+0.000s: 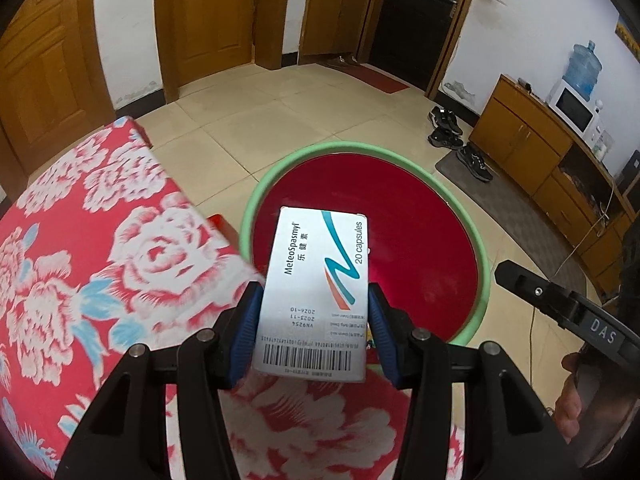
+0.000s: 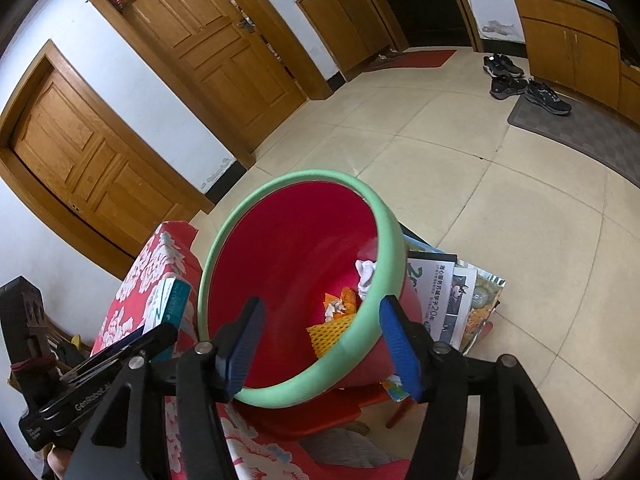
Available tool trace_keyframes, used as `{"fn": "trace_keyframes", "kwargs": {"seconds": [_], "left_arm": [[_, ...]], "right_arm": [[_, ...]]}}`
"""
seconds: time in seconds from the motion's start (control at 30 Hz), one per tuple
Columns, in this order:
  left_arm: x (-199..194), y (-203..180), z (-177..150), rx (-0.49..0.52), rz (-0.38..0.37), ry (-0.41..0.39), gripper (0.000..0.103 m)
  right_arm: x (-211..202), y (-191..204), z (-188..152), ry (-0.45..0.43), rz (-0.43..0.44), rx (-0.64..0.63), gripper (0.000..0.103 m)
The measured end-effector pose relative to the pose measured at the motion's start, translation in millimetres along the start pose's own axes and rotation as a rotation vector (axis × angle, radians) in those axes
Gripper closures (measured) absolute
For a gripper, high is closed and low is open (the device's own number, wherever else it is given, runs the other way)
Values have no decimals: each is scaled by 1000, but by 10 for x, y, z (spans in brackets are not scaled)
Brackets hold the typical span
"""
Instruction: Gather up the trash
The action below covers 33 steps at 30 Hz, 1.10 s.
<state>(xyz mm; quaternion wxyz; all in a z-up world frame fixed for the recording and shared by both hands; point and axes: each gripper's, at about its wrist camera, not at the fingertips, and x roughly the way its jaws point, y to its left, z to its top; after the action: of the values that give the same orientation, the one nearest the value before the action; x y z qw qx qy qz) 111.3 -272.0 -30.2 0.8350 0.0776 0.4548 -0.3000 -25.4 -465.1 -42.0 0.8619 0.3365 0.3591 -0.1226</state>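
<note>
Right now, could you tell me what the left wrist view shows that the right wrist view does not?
Only the left wrist view shows the medicine box's printed face, pinched in the left gripper, plus a microwave. Only the right wrist view shows trash inside the bin: orange netting and crumpled tissue, beyond the empty right gripper. Both show the green-rimmed red bin.

Black shoes (image 2: 524, 82) by a grey mat (image 2: 576, 132); wooden doors (image 2: 216, 40) behind.

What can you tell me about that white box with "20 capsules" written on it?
The medicine box is a flat white carton printed "MeteoSpasmyl", with a teal and orange swoosh, dates and a barcode. It looks intact and closed. The left gripper clamps its long sides between blue pads, holding it tilted above the red bin with the green rim.
</note>
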Motion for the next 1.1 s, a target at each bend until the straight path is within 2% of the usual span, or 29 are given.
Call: {"fn": "trace_keyframes", "kwargs": {"seconds": [0.1, 0.17, 0.2, 0.67, 1.1], "left_arm": [[47, -50, 20, 5, 1, 7, 50], [62, -52, 30, -3, -1, 4, 39], [60, -49, 31, -9, -3, 0, 39], [-131, 132, -54, -81, 21, -12, 39], [-582, 420, -271, -155, 98, -64, 39]], "right_arm": [[-8, -29, 5, 0, -2, 9, 39], [-11, -46, 3, 1, -4, 16, 38], [-11, -54, -1, 2, -4, 20, 36], [-66, 68, -38, 0, 17, -7, 33], [-248, 506, -158, 7, 48, -120, 30]]}}
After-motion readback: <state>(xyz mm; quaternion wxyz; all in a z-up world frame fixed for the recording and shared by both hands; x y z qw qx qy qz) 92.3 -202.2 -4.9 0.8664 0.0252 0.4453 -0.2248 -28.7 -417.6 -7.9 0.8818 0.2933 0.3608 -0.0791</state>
